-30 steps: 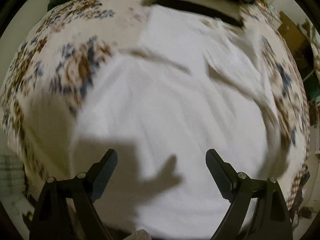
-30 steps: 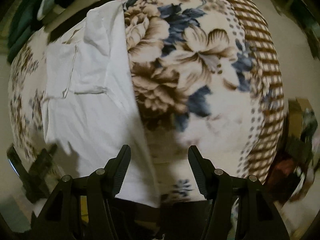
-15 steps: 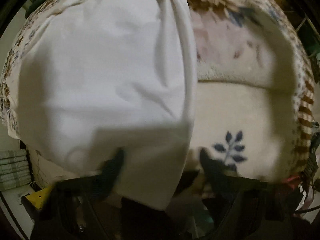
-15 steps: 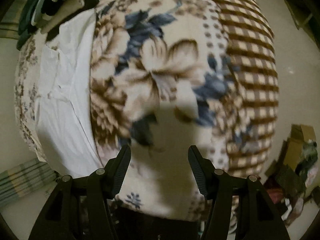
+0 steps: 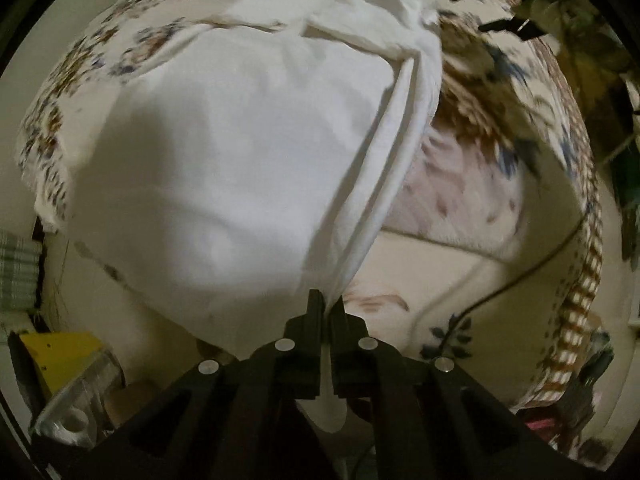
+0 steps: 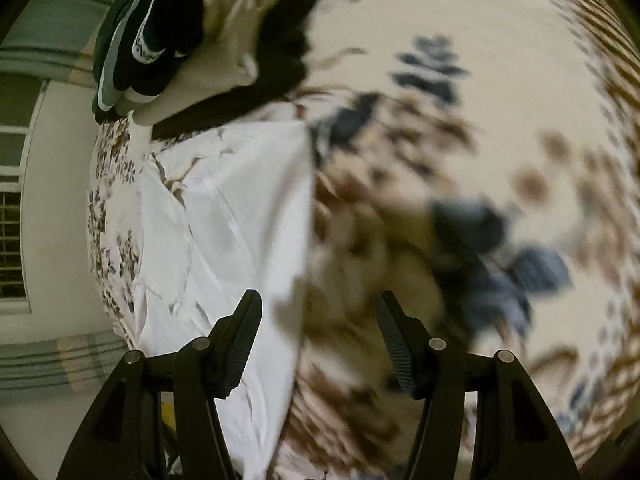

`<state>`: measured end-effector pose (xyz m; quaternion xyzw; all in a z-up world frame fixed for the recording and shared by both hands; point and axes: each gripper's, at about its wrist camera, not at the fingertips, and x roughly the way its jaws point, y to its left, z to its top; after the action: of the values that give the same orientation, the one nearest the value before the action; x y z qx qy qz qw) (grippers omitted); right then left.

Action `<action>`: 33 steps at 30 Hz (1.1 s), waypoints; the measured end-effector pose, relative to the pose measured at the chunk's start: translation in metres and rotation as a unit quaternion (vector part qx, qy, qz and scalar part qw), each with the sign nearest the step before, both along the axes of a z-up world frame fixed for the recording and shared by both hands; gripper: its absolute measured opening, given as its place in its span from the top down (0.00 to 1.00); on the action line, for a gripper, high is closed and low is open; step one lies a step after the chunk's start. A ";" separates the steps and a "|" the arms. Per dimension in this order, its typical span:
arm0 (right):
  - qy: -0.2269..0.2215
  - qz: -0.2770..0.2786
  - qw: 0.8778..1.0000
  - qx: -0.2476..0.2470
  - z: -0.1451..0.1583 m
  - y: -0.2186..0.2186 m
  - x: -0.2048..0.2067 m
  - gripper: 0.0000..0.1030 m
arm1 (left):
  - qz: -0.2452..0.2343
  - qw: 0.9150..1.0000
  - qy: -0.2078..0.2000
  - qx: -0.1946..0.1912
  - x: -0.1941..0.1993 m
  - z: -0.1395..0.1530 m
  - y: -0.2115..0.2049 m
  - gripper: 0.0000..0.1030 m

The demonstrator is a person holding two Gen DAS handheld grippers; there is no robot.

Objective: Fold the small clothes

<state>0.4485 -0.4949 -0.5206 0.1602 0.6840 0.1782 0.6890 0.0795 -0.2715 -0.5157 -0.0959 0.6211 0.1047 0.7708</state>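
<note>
A white garment (image 5: 240, 140) lies spread on a floral blanket (image 5: 500, 128). My left gripper (image 5: 326, 304) is shut on the garment's near right corner, and the cloth's edge is drawn up in taut folds from the jaws. The garment also shows in the right wrist view (image 6: 224, 240), left of centre. My right gripper (image 6: 318, 312) is open and empty above the garment's right edge and the blanket (image 6: 460, 160). The right gripper also shows at the top right of the left wrist view (image 5: 504, 0).
A pile of dark and cream clothes (image 6: 192, 32) lies at the far end of the blanket. A dark cable (image 5: 520, 276) runs across the blanket's near right side. A yellow object (image 5: 60, 356) sits below the blanket's edge at lower left.
My left gripper has closed on the garment's near right corner; it was open a second ago. My right gripper has moved over the blanket, staying open.
</note>
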 end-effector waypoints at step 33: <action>-0.106 0.041 0.975 -0.191 0.042 0.376 0.080 0.98 | 0.160 0.974 -0.050 -0.152 0.011 -0.013 0.330 0.99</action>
<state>0.5286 -0.1185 -0.4790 -0.0223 0.6348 0.0879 0.7674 0.0903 0.0587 -0.5290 -0.3150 0.5672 0.1259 0.7505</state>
